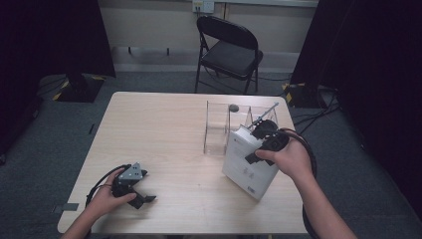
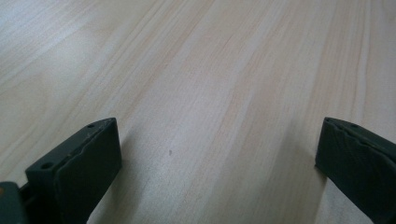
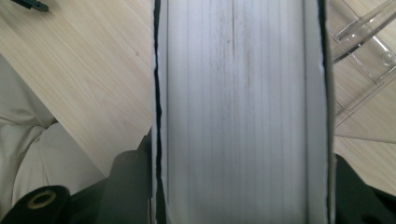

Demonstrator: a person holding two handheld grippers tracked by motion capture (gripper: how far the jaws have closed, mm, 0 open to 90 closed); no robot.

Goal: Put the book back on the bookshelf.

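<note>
Pale wood-grain table (image 1: pixel 164 129) carries everything, and the clear acrylic organizer (image 1: pixel 234 127) on its right half serves as the landmark. Nearest the person, well to the left of the organizer, the left gripper (image 1: pixel 142 196) rests low over bare wood, its 2 jaws spread wide with nothing between them. Just in front of the organizer, touching or almost touching its near wall, the white book (image 1: pixel 249 162) is tilted with its cover facing up; the right gripper (image 1: pixel 259 134) pinches it at the top edge. In the right gripper view the page block (image 3: pixel 238 112) sits squarely between both jaws, gripped across its thickness.

My judgement: the book looks meant for a slot in the organizer. The grip sits at 1 end only, so the long, heavy body could swing or slip downward as it lifts. A low corner could also catch the thin acrylic wall and shove or tip the light organizer.

The organizer has upright dividers forming open compartments; a small dark round object (image 1: pixel 233 107) lies in the far part, and I cannot tell what else it holds. Beyond the table, a black folding chair (image 1: pixel 229 50) stands against the wall.
</note>
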